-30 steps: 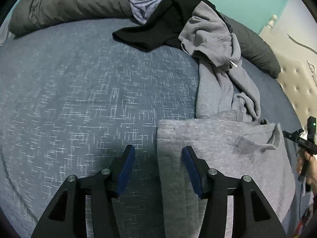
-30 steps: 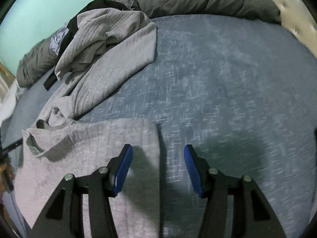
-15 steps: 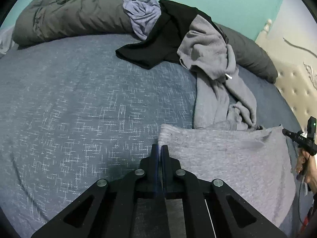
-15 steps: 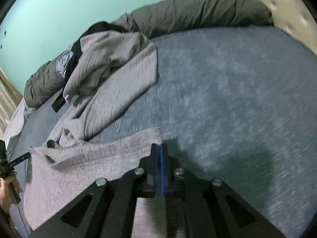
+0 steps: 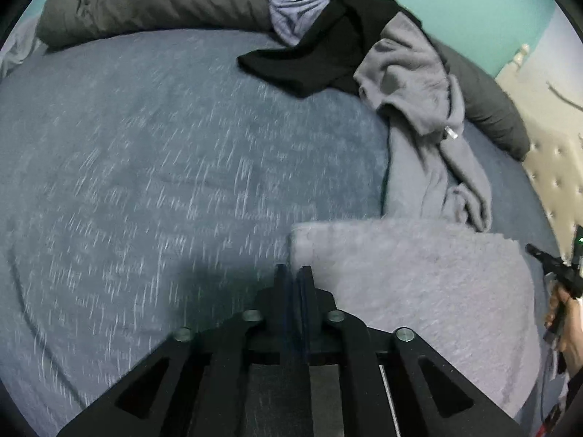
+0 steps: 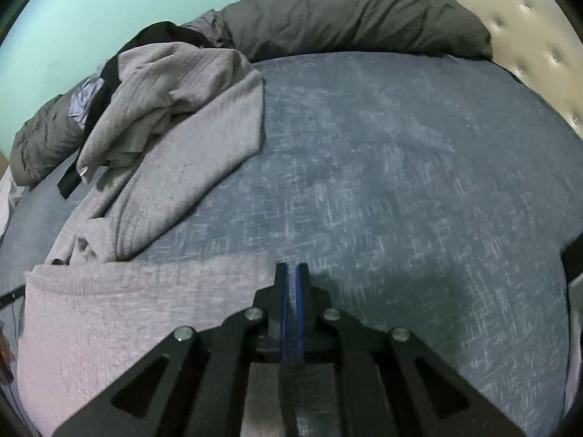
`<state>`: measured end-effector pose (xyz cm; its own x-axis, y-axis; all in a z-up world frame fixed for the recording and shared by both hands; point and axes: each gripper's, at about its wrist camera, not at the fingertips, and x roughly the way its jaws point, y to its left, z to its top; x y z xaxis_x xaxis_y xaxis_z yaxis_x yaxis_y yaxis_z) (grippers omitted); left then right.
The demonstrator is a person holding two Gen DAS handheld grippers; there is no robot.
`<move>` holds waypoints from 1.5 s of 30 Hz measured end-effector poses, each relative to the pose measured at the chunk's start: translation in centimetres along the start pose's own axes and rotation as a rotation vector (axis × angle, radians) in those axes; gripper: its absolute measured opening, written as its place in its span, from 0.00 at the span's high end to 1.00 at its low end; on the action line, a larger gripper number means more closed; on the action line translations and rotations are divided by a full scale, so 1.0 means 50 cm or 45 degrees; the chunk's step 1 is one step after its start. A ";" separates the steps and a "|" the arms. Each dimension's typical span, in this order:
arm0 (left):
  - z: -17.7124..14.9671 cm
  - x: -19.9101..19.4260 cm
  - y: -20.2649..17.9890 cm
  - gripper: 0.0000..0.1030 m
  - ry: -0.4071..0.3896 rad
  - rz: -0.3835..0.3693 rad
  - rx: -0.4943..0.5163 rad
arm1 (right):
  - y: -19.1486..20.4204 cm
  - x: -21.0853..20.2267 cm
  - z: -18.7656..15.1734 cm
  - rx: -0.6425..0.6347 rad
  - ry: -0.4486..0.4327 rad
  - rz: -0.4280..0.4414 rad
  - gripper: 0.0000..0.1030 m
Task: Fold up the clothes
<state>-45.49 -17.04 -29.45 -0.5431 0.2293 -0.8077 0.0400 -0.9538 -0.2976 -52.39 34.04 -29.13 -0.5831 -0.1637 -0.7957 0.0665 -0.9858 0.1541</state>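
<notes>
Left gripper (image 5: 294,273): jaws all but together, pinching the near-left corner of the grey top (image 5: 419,284); they have just eased slightly apart.
Right gripper (image 6: 290,271): jaws clamped on the near-right corner.
Grey top: flat on the bed (image 5: 164,167), near edge.
Pile (image 5: 364,47): unfolded clothes by the pillows (image 6: 346,14).
Method: lift both corners level, together, keeping the edge taut.
Writing: none legible.

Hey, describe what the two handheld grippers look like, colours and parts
Both match. The left gripper and right gripper have matte black angular linkage arms with triangular cut-outs, round silver pivot screws and thin blue pads lining the fingers' inner faces, clearest on the right one.
</notes>
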 end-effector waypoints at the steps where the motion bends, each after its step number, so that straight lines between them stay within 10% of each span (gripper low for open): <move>1: -0.008 -0.003 -0.001 0.82 0.003 0.004 0.003 | -0.004 -0.007 -0.004 0.007 -0.010 0.004 0.96; 5: -0.048 -0.067 0.013 0.64 -0.015 -0.042 -0.002 | -0.042 -0.062 -0.041 0.081 0.019 0.141 0.62; 9: -0.133 -0.140 0.029 0.43 0.018 -0.167 -0.038 | -0.065 -0.144 -0.124 0.132 0.063 0.324 0.51; 14: -0.278 -0.184 0.037 0.39 0.141 -0.292 -0.130 | -0.075 -0.212 -0.258 0.199 0.187 0.443 0.37; 32: -0.452 -0.211 0.052 0.35 0.077 -0.550 -0.598 | -0.098 -0.229 -0.418 0.531 0.244 0.529 0.37; 35: -0.451 -0.207 0.046 0.36 0.045 -0.543 -0.624 | -0.096 -0.224 -0.424 0.557 0.228 0.515 0.61; 37: -0.448 -0.205 0.041 0.47 0.033 -0.528 -0.611 | -0.093 -0.223 -0.422 0.543 0.223 0.501 0.75; 39: -0.449 -0.207 0.041 0.91 0.021 -0.504 -0.599 | -0.091 -0.221 -0.421 0.527 0.219 0.486 0.89; 45: -0.457 -0.219 0.058 0.92 -0.033 -0.500 -0.603 | -0.092 -0.243 -0.395 0.414 0.201 0.423 0.93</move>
<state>-20.25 -17.87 -33.09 -0.6131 0.5354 -0.5809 0.1977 -0.6079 -0.7690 -29.59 39.82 -31.72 -0.4416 -0.4958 -0.7478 -0.0432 -0.8208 0.5696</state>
